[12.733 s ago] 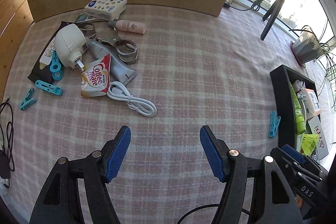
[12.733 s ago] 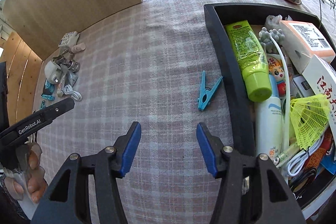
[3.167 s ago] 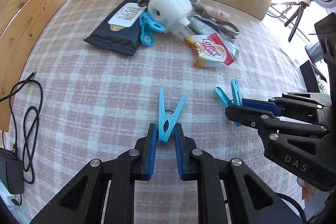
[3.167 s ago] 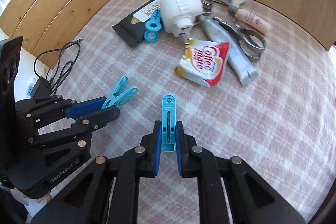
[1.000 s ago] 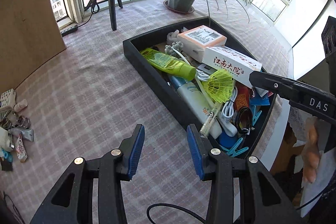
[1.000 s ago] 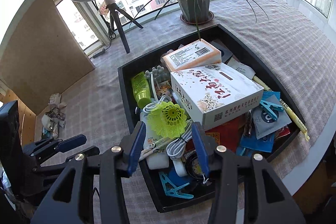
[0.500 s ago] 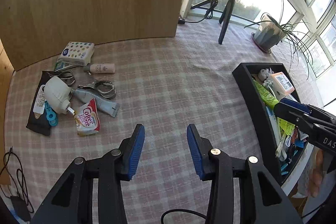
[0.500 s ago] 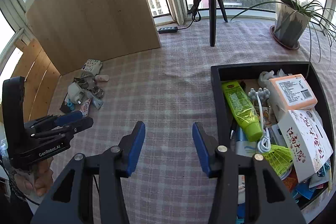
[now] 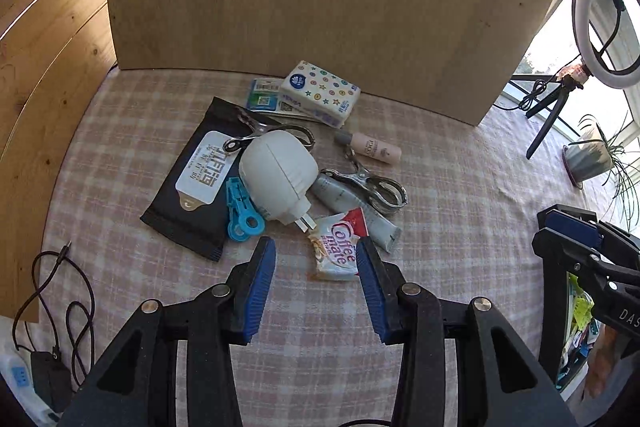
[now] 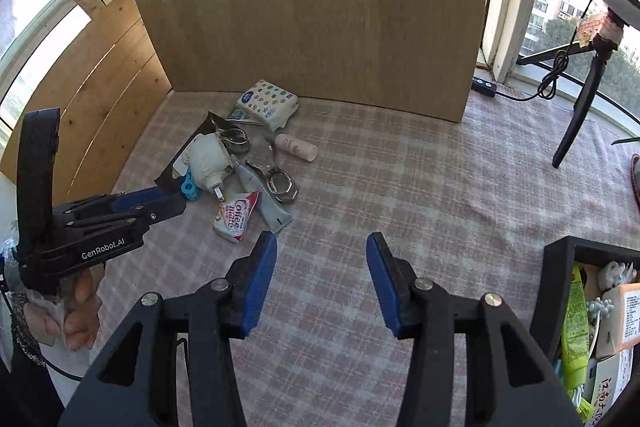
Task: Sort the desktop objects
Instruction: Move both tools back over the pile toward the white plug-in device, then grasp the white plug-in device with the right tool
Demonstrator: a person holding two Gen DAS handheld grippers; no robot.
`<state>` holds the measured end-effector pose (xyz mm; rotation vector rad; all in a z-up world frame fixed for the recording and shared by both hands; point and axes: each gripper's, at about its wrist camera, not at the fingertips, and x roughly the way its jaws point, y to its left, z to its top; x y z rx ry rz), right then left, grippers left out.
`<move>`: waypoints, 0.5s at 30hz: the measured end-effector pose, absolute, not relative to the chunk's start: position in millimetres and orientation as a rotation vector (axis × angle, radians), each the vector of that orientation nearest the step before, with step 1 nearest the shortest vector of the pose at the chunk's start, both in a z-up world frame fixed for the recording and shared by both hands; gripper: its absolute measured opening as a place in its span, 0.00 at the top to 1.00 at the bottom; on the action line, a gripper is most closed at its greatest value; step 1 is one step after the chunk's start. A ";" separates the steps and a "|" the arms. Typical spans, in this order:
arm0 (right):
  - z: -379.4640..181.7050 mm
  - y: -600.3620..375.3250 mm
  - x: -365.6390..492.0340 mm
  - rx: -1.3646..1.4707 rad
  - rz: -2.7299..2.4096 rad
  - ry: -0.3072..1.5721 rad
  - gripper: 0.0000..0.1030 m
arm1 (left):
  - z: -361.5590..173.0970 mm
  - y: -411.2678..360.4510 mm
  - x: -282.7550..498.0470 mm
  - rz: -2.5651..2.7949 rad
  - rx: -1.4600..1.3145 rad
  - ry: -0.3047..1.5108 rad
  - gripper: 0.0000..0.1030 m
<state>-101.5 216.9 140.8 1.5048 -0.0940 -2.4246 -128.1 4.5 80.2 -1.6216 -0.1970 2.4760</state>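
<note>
Left gripper (image 9: 316, 259) and right gripper (image 10: 322, 259) — jaws apart, empty.

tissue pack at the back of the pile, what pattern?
White tissue pack printed with small multicoloured dots and stars; clearest in the left wrist view.

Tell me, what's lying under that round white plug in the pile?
The white plug rests partly on a black wipes pack, a blue clip and a metal clamp. Anything directly beneath its middle is hidden.

Empty parted tongs (image 9: 316, 255) above creamer sachet (image 9: 338, 247)
</note>
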 end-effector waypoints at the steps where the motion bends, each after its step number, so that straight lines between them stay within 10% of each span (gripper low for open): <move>1: 138.7 209.7 -107.5 1.504 -2.404 -0.087 0.55 | 78.0 0.0 -130.7 2.482 -1.626 -0.203 0.61; 15: 109.2 134.2 -189.5 1.562 -2.128 -0.224 0.55 | 53.0 -26.3 -159.7 2.476 -1.625 -0.256 0.61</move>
